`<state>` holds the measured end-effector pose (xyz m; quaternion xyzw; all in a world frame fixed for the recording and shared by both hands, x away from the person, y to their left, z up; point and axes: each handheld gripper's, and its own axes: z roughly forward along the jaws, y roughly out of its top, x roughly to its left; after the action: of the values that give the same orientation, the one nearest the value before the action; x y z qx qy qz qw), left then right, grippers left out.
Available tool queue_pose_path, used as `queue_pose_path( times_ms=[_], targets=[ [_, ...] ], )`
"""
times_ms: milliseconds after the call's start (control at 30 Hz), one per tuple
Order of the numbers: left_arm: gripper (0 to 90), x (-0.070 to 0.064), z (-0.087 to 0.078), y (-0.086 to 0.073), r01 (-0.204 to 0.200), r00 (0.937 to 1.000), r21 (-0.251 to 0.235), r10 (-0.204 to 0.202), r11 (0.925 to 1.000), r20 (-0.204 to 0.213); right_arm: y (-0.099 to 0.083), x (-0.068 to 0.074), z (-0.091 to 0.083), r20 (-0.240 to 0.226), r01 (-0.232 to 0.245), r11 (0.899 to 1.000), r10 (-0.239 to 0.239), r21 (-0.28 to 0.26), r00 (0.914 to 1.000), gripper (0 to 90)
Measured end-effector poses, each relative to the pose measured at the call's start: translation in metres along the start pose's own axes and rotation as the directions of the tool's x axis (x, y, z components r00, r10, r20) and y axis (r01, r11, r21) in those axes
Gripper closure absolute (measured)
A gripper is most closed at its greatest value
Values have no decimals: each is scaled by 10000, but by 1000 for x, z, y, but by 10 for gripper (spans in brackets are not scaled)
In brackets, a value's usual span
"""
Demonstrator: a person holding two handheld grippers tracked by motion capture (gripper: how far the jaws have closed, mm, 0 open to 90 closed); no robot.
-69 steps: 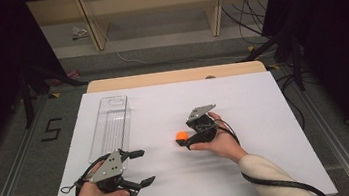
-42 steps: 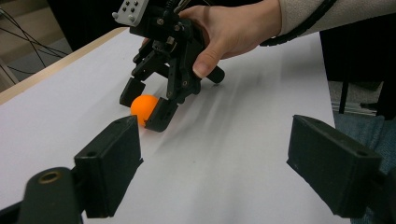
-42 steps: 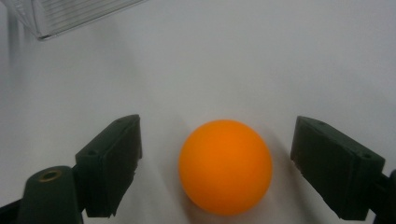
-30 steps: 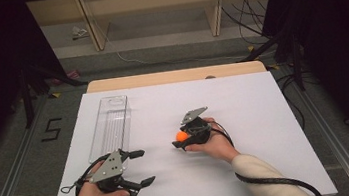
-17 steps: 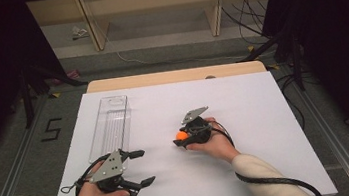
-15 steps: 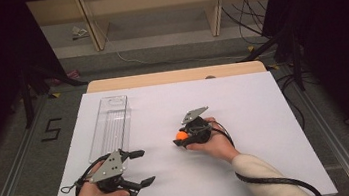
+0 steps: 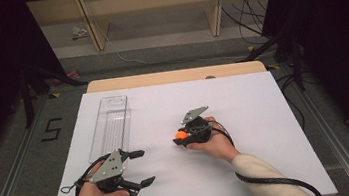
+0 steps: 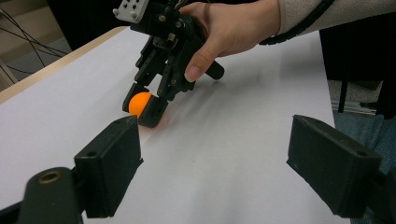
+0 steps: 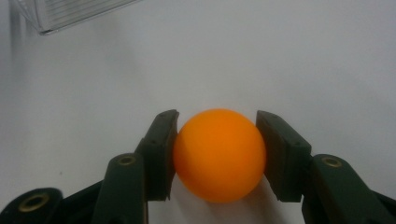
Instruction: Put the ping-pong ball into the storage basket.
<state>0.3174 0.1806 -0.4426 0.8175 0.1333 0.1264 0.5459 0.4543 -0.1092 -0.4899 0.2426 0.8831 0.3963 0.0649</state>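
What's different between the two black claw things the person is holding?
The right gripper has its jaws shut on an orange ball; the left gripper has its jaws spread wide with nothing between them. The right gripper sits near the table's middle, the left gripper near the front edge beside a clear tray. Both are black and hand-held.
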Motion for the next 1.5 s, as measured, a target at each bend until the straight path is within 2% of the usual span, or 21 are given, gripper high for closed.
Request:
queue_pose_path(
  times_ms=[367, 767, 1500],
  targets=[
    [169, 0, 0, 0, -16, 10000, 8, 16, 10000, -1, 3, 1, -3, 12, 1, 9999, -1, -134, 10000, 511],
    [169, 0, 0, 0, -3, 10000, 3, 3, 10000, -15, 11, 4, -11, 27, 14, 9980, -12, -625, 10000, 512],
    [169, 0, 0, 0, -13, 10000, 17, 13, 10000, -1, 21, 5, -20, 6, 1, 9934, 0, -1151, 10000, 512]
  ],
)
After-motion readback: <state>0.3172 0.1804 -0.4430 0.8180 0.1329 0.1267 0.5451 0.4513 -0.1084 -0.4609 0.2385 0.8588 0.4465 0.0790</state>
